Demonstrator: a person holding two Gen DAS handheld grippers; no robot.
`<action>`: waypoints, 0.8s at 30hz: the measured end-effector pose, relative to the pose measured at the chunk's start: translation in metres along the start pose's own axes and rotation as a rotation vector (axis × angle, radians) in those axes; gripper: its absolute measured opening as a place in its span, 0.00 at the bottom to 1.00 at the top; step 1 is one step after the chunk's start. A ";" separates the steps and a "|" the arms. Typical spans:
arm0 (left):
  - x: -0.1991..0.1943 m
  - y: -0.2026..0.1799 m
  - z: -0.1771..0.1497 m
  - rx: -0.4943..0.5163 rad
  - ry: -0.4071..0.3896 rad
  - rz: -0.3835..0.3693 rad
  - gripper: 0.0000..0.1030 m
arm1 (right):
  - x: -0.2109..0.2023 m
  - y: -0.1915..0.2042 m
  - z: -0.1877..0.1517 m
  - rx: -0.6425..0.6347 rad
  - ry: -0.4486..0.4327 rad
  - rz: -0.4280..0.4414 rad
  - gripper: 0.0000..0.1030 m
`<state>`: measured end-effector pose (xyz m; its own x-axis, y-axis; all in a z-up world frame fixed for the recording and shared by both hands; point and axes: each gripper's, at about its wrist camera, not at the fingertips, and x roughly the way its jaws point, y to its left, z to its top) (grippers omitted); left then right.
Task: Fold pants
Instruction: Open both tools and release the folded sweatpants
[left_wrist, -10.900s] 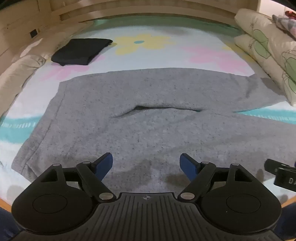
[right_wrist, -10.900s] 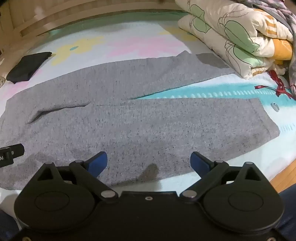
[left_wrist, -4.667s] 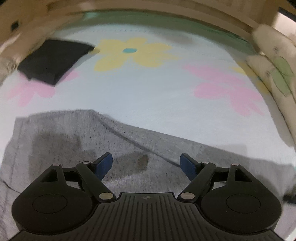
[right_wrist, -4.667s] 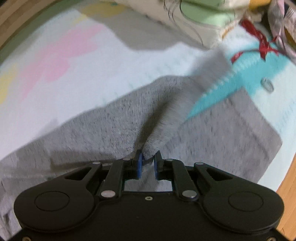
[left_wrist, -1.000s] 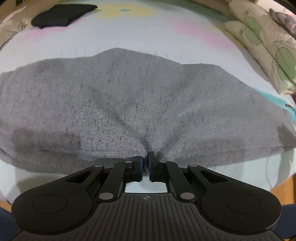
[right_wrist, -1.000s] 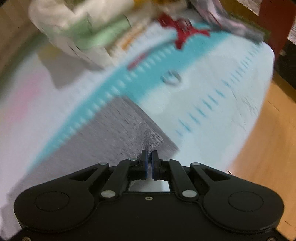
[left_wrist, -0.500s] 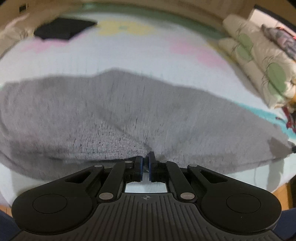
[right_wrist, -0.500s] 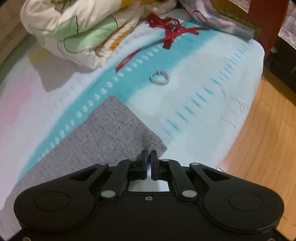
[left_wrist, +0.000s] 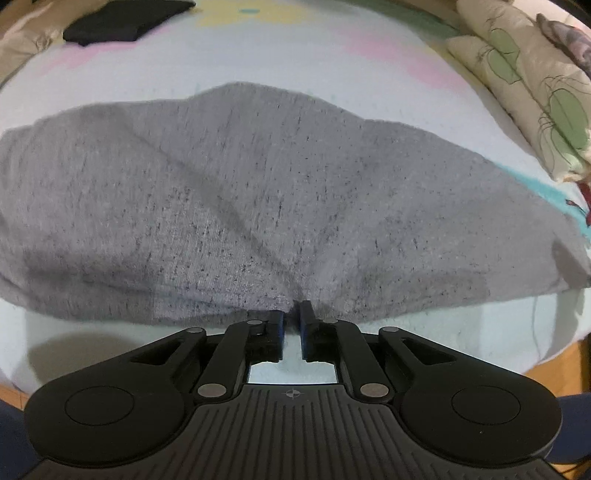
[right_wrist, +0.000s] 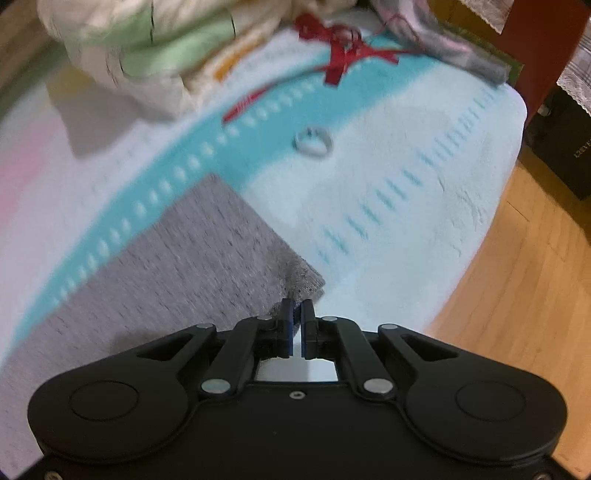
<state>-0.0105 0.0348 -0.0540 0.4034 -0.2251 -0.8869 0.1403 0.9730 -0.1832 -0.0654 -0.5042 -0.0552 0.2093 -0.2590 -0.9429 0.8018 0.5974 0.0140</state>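
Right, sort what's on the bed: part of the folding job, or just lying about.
Part of the job:
grey pants
left hand-held gripper, pinching the pants' near edge
right hand-held gripper, pinching a pants corner

Just lying about:
black garment
folded quilt
red ribbon
small ring

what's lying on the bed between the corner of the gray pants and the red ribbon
A small pale ring lies on the bedspread, between the gray pants and the red ribbon, in the right wrist view.

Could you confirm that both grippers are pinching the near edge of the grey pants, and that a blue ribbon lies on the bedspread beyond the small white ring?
Nearly: the ribbon is red, not blue, as the right wrist view shows. The rest holds: the left gripper and right gripper pinch the grey pants, and the ribbon lies beyond the ring.
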 end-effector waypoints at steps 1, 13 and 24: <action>-0.002 -0.001 0.000 0.011 -0.005 0.003 0.10 | 0.001 0.001 0.000 -0.006 0.005 -0.017 0.12; 0.002 -0.029 -0.015 0.139 0.023 0.021 0.29 | -0.048 0.028 -0.016 -0.009 -0.184 0.118 0.73; -0.028 -0.021 -0.030 0.215 -0.018 0.058 0.29 | -0.031 0.173 -0.096 -0.568 -0.085 0.199 0.74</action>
<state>-0.0521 0.0221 -0.0385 0.4323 -0.1724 -0.8851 0.3054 0.9515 -0.0361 0.0133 -0.3195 -0.0556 0.3871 -0.1464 -0.9103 0.3235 0.9461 -0.0147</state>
